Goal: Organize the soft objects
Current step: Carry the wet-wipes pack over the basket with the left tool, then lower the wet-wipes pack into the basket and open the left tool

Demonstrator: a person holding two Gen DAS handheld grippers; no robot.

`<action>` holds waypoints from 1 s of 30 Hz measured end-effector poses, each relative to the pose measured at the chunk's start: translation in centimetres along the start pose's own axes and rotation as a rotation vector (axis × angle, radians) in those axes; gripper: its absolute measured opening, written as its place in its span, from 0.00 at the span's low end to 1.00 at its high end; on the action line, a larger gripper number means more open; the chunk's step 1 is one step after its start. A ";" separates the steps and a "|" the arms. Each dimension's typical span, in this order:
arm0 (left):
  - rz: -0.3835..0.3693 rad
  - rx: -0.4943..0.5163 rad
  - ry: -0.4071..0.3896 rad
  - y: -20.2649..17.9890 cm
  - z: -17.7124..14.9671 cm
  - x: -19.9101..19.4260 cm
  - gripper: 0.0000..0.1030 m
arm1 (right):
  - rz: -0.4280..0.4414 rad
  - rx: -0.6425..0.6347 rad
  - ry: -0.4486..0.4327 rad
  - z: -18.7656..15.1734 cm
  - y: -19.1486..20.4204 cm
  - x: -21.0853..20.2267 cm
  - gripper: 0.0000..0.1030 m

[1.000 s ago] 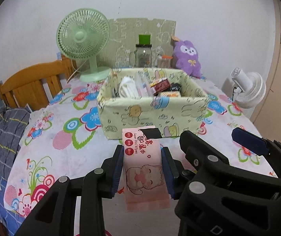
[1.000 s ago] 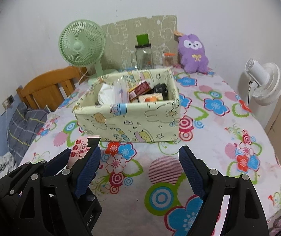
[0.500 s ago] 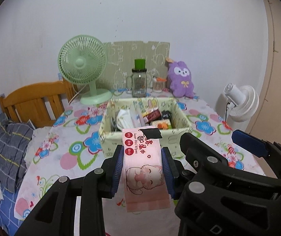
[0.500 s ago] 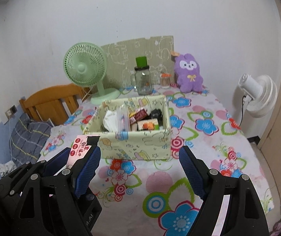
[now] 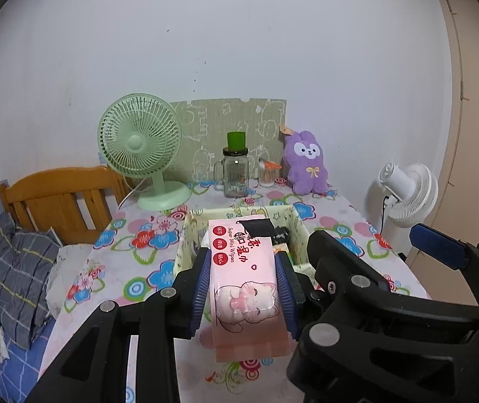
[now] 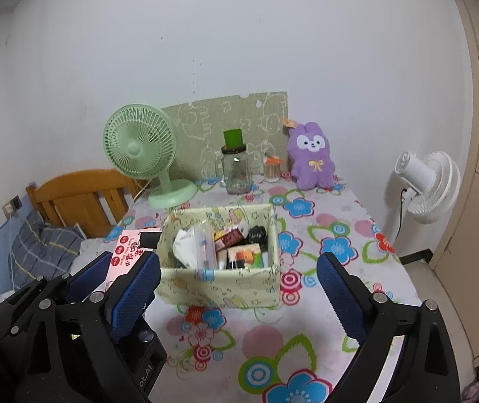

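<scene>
Wipes pack (image 5: 244, 277) (pink) reads "Super Mini Wipes" — left tongs (image 5: 243, 287) clamping it.

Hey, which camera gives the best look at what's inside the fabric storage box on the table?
The right wrist view. It looks down into the fabric storage box, showing white tissue, packets and small cartons inside. In the left wrist view, the pink wipes pack clamped in the left gripper covers most of the box, leaving only its rim and a dark item visible.
</scene>
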State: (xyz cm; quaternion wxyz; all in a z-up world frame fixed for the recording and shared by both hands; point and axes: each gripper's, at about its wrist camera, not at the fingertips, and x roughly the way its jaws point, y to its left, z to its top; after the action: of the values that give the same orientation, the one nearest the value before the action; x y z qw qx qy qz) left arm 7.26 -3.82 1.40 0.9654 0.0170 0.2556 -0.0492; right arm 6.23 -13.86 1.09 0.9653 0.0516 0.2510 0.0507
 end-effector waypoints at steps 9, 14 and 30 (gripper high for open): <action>-0.008 -0.008 -0.006 0.5 1.8 2.6 0.37 | -0.026 0.000 -0.004 2.0 0.0 2.8 0.98; -0.001 -0.015 -0.006 0.9 2.6 4.2 0.37 | -0.019 0.015 -0.008 2.8 -0.2 4.5 1.00; 0.018 -0.035 0.044 1.6 3.4 10.1 0.37 | -0.017 0.027 0.050 3.9 -1.0 10.8 1.00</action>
State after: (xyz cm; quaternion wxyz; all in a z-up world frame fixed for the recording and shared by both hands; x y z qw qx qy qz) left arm 17.81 -3.30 -0.60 0.9601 0.0036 0.2773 -0.0359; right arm 17.57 -13.78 -0.80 0.9582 0.0614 0.2764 0.0402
